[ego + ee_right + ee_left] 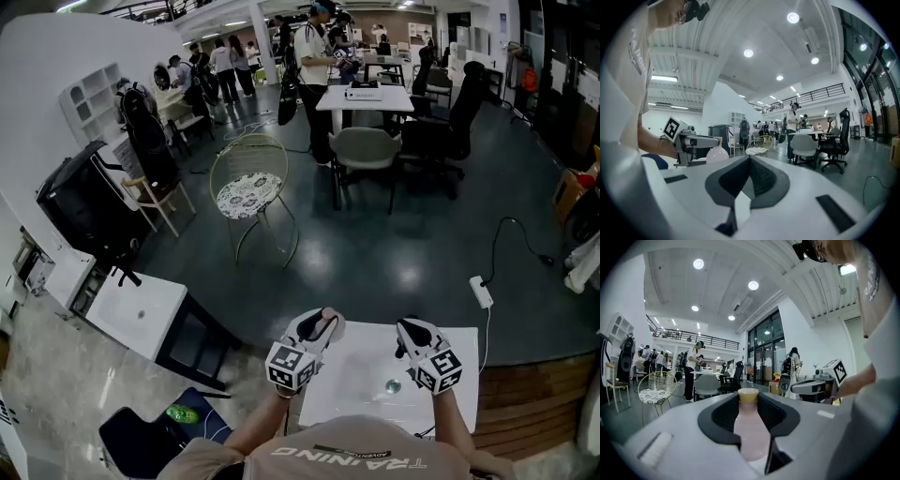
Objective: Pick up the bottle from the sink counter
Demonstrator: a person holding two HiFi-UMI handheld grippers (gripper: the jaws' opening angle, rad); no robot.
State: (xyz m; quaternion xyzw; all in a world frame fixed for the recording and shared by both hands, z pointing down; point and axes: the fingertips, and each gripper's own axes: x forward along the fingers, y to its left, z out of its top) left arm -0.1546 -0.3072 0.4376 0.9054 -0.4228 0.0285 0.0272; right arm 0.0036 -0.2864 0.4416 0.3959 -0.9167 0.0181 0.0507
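A pale pink bottle [751, 427] with a tan cap stands upright between the jaws of my left gripper [749, 399], which is shut on it. In the head view the left gripper [319, 330] hangs over the left end of the white sink counter [361, 398]. The right gripper [412, 339] is held level with it, over the counter's right half near the drain [393, 385]. In the right gripper view my right gripper [749, 164] has its jaws closed together with nothing in them. That view also shows the left gripper [691, 140] with the bottle [717, 153] off to the left.
A low white cabinet [141, 314] stands to the left of the counter. A wire chair [248, 178], a grey chair [366, 150] and a white table [366, 97] are farther out on the dark floor. A power strip [481, 292] lies right of the counter. Several people stand in the background.
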